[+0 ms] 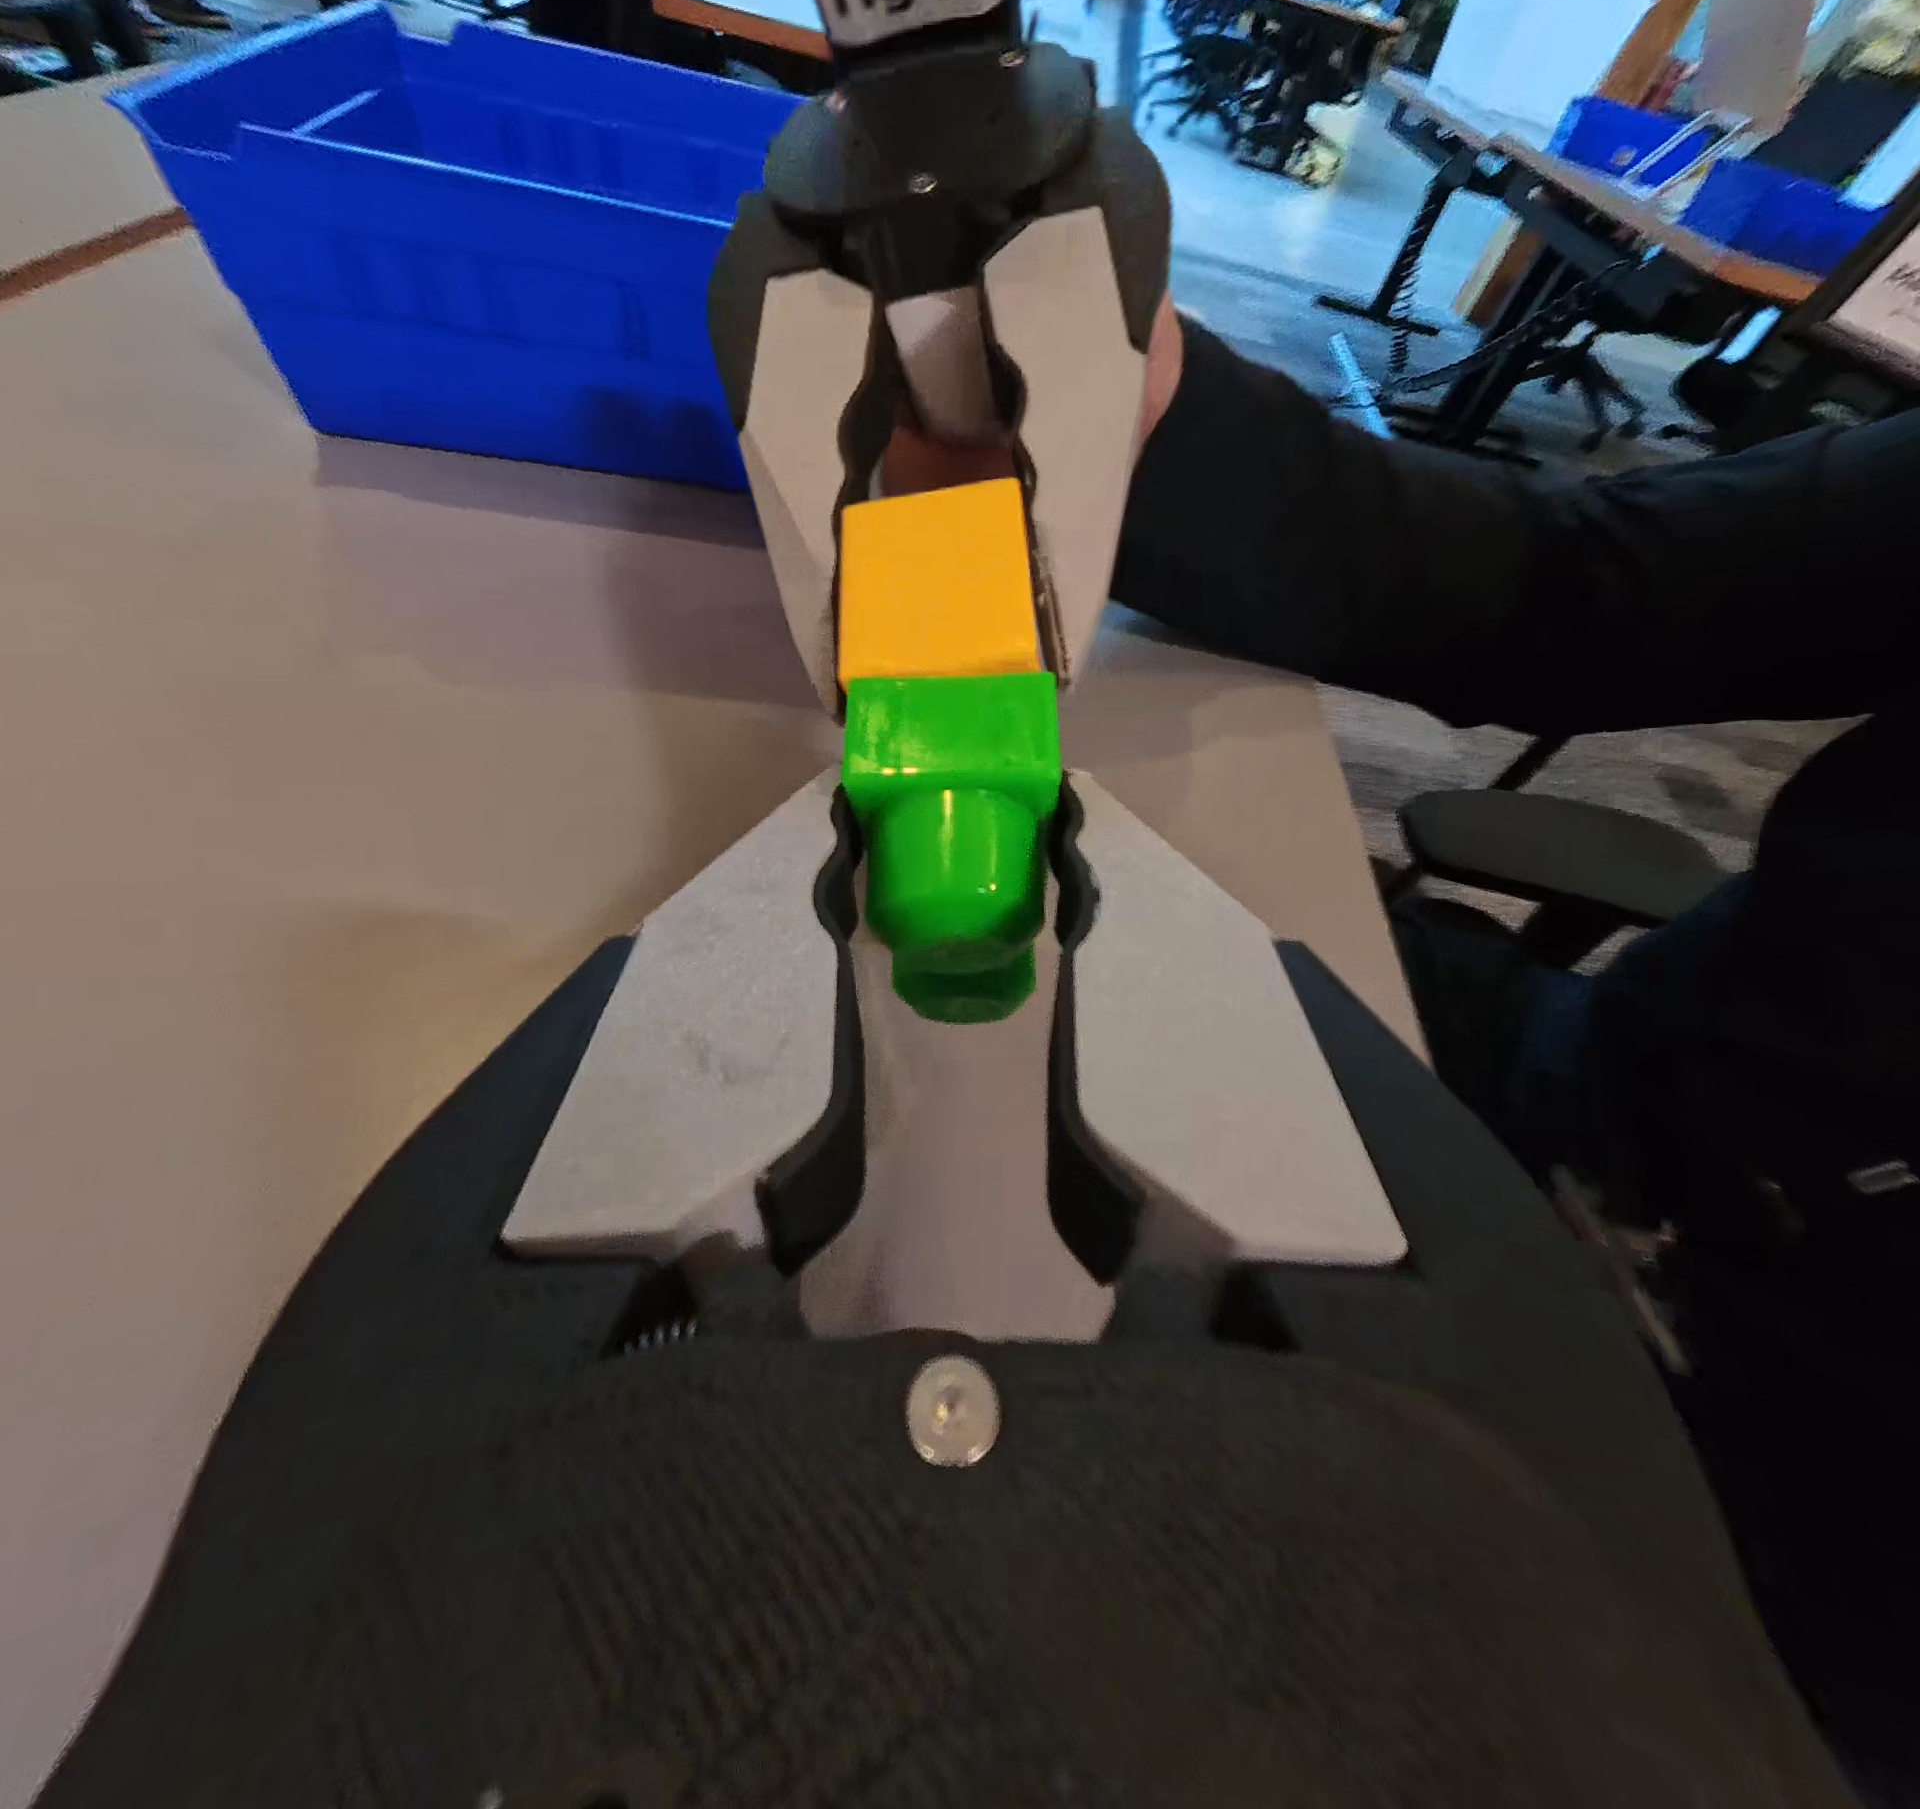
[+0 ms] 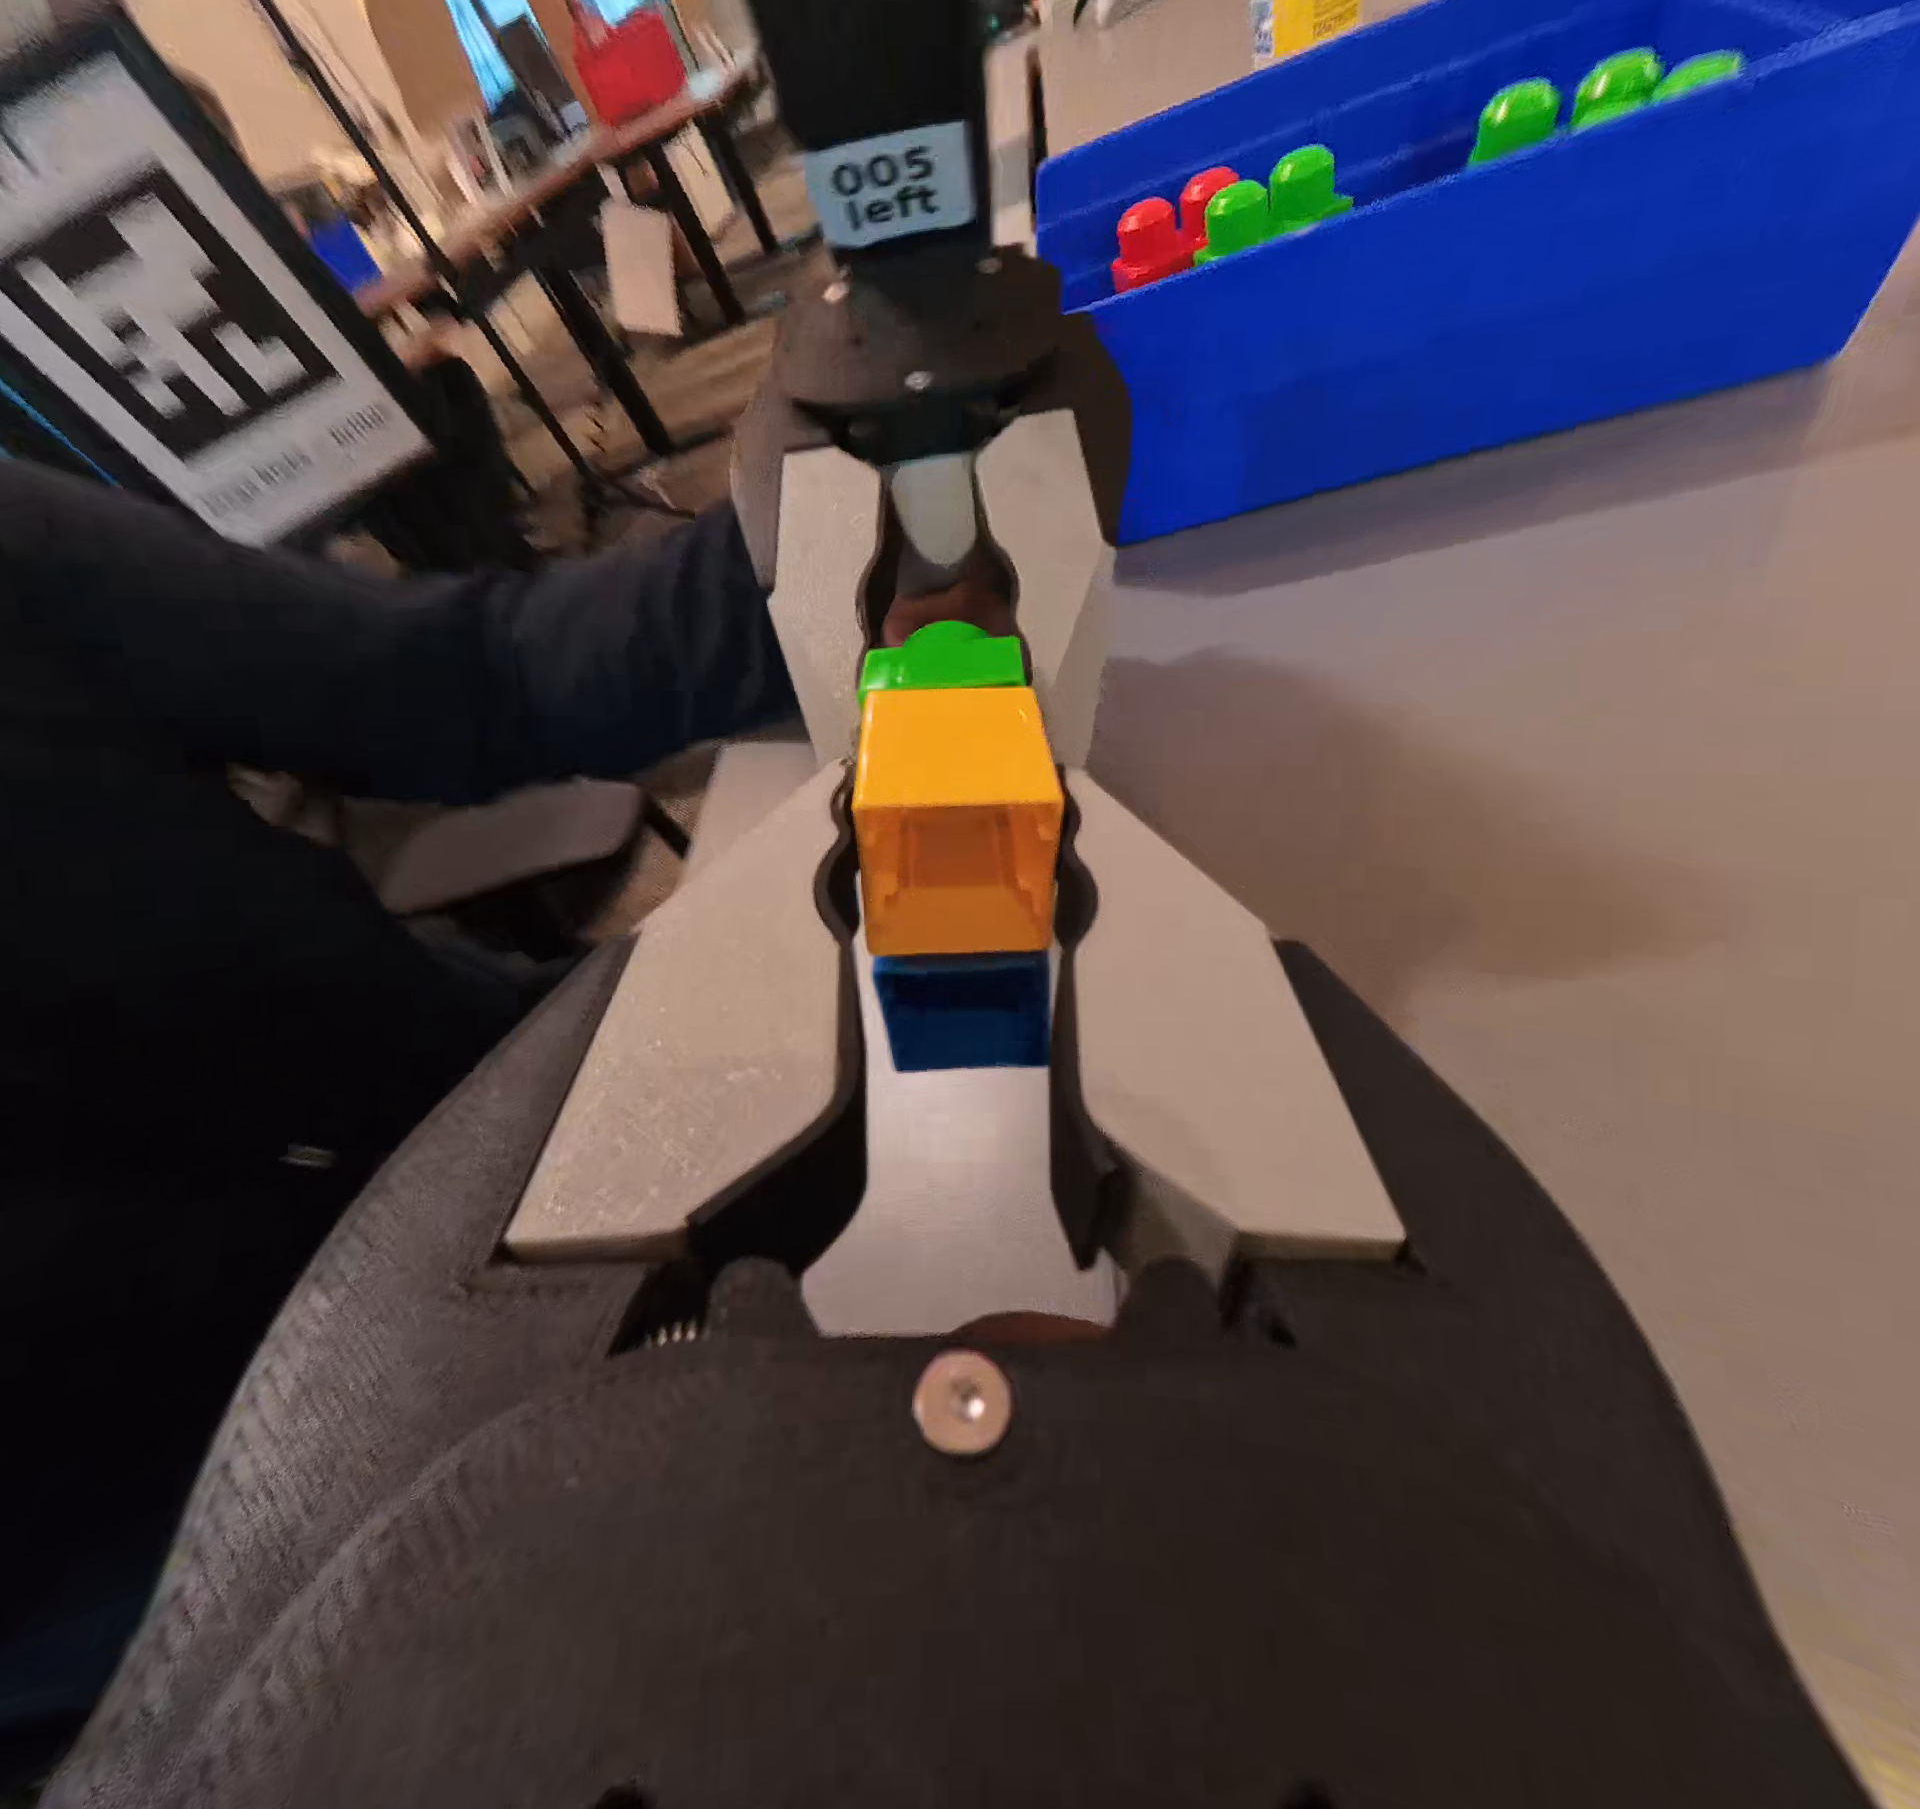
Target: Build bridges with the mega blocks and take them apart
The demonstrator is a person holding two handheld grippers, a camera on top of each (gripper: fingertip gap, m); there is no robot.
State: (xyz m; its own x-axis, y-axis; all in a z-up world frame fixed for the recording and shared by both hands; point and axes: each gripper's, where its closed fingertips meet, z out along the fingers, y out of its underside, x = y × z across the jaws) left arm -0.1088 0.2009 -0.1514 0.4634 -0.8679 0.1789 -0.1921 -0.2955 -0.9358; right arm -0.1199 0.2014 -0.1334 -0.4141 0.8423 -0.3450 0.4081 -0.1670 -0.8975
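A green block (image 1: 951,751) and a yellow block (image 1: 935,580) sit joined at mid-frame above the bench (image 1: 364,720). The left gripper (image 1: 951,866) has its fingers closed on the green one; the right gripper (image 2: 956,855) clamps the yellow, with a blue block (image 2: 961,1016) just below it. A blue bin (image 2: 1455,325) with red and green blocks stands at upper right of the right wrist view.

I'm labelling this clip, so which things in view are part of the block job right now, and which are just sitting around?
In the job:
- green block, gripped by the left gripper
- yellow block, gripped by the right gripper
- blue block, below the yellow one

Lying about:
- blue bin with spare red and green blocks
- marker board
- table
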